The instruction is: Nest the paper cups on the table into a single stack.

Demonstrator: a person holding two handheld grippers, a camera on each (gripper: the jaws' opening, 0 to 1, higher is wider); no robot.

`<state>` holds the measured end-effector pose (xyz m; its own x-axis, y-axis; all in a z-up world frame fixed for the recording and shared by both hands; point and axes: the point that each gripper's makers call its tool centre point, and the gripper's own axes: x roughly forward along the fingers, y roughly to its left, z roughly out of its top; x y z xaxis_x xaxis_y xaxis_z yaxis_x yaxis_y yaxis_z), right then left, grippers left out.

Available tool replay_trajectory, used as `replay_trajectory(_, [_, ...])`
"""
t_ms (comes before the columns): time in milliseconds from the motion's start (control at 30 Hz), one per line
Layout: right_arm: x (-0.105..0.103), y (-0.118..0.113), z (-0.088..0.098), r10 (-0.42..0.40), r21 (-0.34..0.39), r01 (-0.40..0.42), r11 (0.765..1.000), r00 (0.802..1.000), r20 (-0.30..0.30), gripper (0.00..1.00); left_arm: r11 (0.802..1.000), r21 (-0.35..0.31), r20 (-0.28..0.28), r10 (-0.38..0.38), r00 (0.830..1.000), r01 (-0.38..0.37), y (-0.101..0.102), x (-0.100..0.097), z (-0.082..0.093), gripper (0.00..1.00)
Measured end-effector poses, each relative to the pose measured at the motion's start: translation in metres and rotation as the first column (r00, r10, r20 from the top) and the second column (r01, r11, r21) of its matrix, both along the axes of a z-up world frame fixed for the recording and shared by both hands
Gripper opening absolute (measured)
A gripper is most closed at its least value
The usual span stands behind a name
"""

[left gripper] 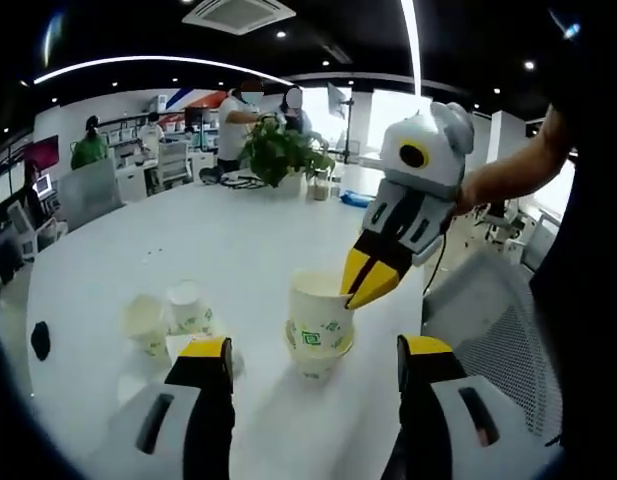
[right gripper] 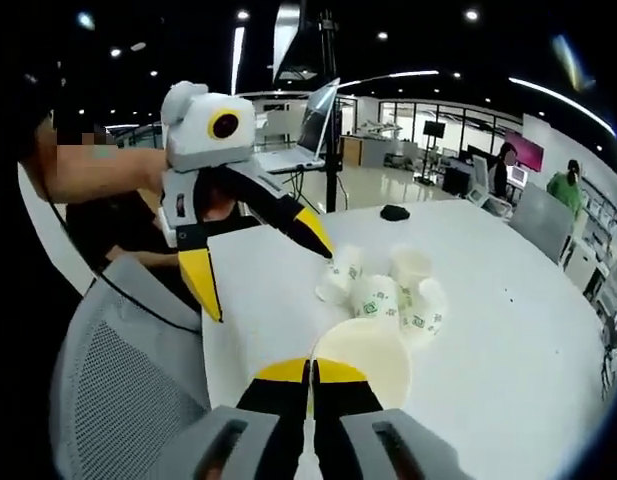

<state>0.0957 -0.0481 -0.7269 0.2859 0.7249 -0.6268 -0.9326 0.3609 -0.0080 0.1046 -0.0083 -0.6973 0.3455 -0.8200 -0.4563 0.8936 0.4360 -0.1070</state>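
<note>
In the left gripper view, loose cups [left gripper: 168,318] are seen left of the open left gripper [left gripper: 313,352]. Just ahead, between its jaws, the upright stack [left gripper: 319,322] is pinched at the rim by the right gripper [left gripper: 366,282], so the left is nearer the loose cups.

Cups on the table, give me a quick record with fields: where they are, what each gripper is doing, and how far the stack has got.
stack: nested cups upright on the white table
right gripper: jaws shut on the stack's top rim
left gripper: open, just short of the stack, holding nothing
loose cups: a few to the stack's side, at least one lying over
loose cups, right gripper view: clustered beyond the stack's open mouth
progress: partly stacked, loose cups not yet nested
</note>
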Motion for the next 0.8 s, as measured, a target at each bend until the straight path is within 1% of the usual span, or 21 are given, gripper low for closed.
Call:
replay_trajectory(367, [-0.006,0.010,-0.013,0.042,-0.043,-0.042,0.998,0.999,-0.010,0.00,1.000,0.004,-0.001,0.004,1.000,-0.004,0.006,0.001,-0.004,0.65])
replay_trajectory(567, [-0.008,0.013,-0.023,0.060,-0.064,-0.061,0.996,0.998,-0.020,0.00,1.000,0.010,-0.003,0.006,1.000,-0.006,0.006,-0.003,-0.004,0.65])
replay_trajectory(800, [-0.006,0.014,-0.029,0.054,-0.046,-0.056,0.997,0.997,-0.048,0.00,1.000,0.014,-0.007,0.012,1.000,-0.012,0.008,-0.005,-0.006,0.65])
